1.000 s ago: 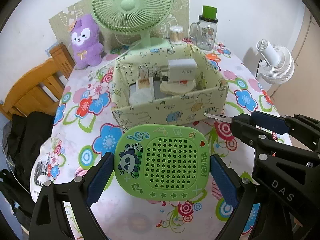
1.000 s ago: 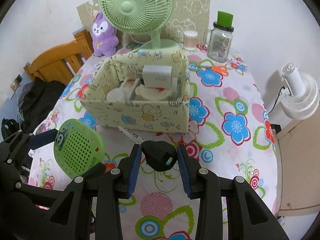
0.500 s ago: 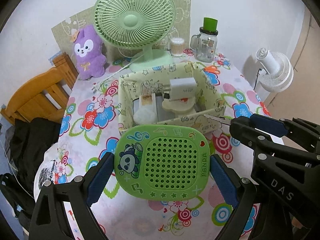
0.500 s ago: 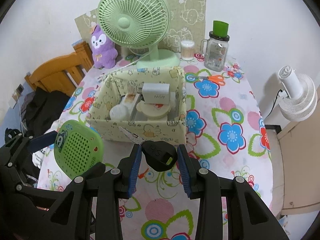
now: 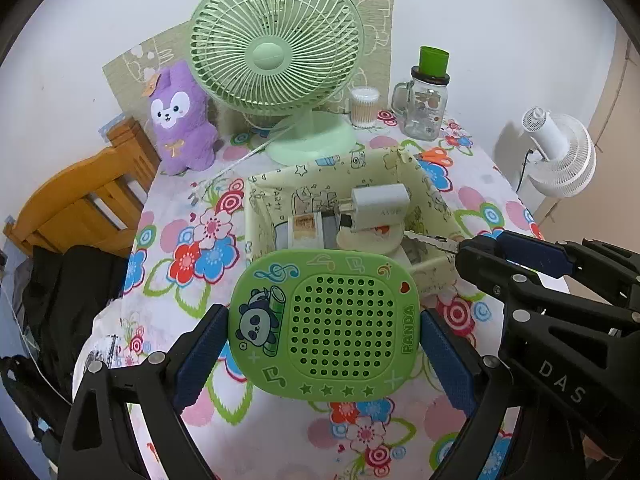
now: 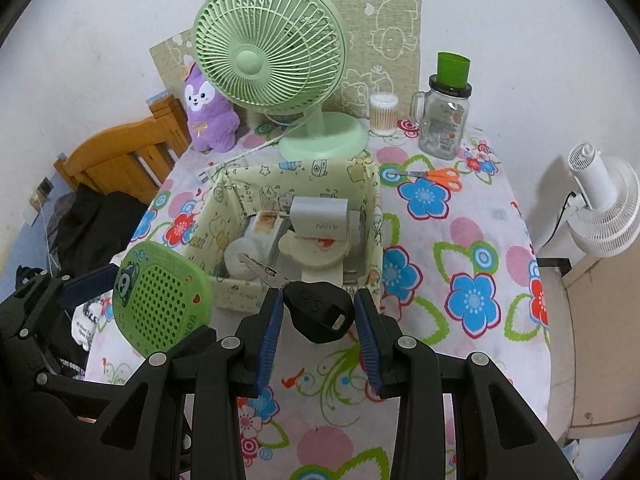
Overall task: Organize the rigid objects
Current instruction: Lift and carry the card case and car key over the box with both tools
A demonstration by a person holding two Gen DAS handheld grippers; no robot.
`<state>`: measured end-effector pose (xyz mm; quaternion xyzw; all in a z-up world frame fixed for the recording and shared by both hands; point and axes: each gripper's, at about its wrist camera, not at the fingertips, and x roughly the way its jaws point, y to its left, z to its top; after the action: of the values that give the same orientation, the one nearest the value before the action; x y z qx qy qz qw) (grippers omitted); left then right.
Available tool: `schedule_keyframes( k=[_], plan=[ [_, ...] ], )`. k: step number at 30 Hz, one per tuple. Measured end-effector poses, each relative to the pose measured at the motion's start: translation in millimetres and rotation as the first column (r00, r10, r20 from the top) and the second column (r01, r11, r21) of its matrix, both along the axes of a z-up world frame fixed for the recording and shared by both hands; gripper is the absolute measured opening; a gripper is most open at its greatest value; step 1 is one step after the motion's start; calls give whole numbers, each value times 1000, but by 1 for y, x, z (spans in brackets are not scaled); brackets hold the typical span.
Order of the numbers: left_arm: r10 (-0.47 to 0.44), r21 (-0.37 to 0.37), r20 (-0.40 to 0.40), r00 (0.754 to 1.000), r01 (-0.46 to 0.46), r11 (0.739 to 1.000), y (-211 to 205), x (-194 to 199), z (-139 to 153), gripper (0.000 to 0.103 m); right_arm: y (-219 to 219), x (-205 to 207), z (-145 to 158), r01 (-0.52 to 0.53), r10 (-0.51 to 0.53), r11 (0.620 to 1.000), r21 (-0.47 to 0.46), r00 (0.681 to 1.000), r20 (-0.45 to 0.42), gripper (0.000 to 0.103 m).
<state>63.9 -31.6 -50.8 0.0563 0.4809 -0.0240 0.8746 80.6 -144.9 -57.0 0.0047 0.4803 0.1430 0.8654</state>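
Left gripper (image 5: 324, 344) is clamping the green panda case (image 5: 326, 324) by its two side edges, jaws spread wide around it, flat face toward the camera. Right gripper (image 6: 318, 312) is pinching the black head of a key (image 6: 316, 308), jaws drawn in tight, silver blade sticking out up-left.

Both hands are rising and travelling toward the cream storage box (image 6: 256, 300). A second ago the box's near wall was facing the cameras almost square-on and hiding much of the inside; now both views are looking down over that wall into the box. The key's blade tip, earlier short of the wall, is now overlapping the box opening in the right wrist view. The case is sitting in front of the near wall in the left view, its top edge covering the rim.

Box is already holding a white charger (image 6: 320, 216), a round cream piece (image 6: 316, 250) under it, and a small boxed item (image 5: 306, 230) to the left. Scissors (image 6: 434, 176) are lying on the floral tablecloth (image 6: 460, 240), outside the box.

Judgement: both items are lifted high enough to go over the wall; neither is let go yet. Free space inside looks tight, so the wide case may need tilting or standing on edge.
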Motion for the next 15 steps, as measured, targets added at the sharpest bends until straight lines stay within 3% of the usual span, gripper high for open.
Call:
schedule_keyframes(
  k=[15],
  plan=[
    [13,15,-29,999,-12,1000,18,41,-22,95,25,56,-28,-63,63,998,-3,996,-67,40]
  ],
)
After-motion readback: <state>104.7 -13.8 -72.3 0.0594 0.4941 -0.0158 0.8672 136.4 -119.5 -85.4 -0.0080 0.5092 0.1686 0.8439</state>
